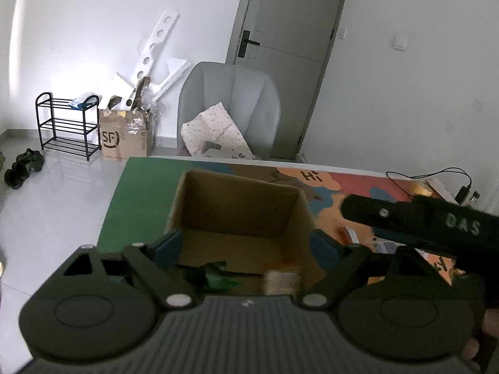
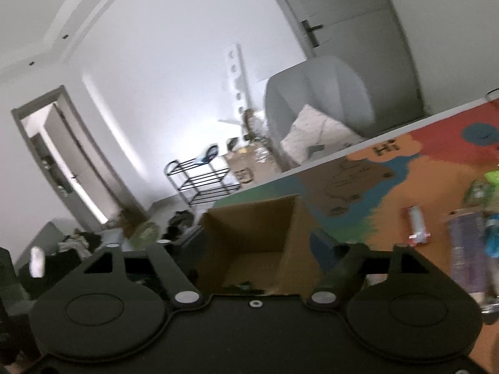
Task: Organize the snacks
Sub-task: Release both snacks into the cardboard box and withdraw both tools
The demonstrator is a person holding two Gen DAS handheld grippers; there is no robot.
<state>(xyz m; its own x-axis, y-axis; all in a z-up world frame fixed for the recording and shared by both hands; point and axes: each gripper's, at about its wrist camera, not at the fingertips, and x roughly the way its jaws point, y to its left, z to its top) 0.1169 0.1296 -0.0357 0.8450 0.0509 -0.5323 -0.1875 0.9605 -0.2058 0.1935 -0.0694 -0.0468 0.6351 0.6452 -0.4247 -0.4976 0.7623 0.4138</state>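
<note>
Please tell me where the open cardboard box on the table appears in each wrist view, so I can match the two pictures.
Left wrist view: the cardboard box sits at lower centre, just beyond the open left claw.
Right wrist view: the box sits at lower centre, slightly left, tilted with the picture.
Shared landmark: the black shoe rack against the far wall.

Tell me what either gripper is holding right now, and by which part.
Nothing. The left gripper and right gripper both stand open over the cardboard box, with no snack between their fingers.

Black left gripper point(image 1: 246, 243), silver screws, blue-padded jaws
</note>
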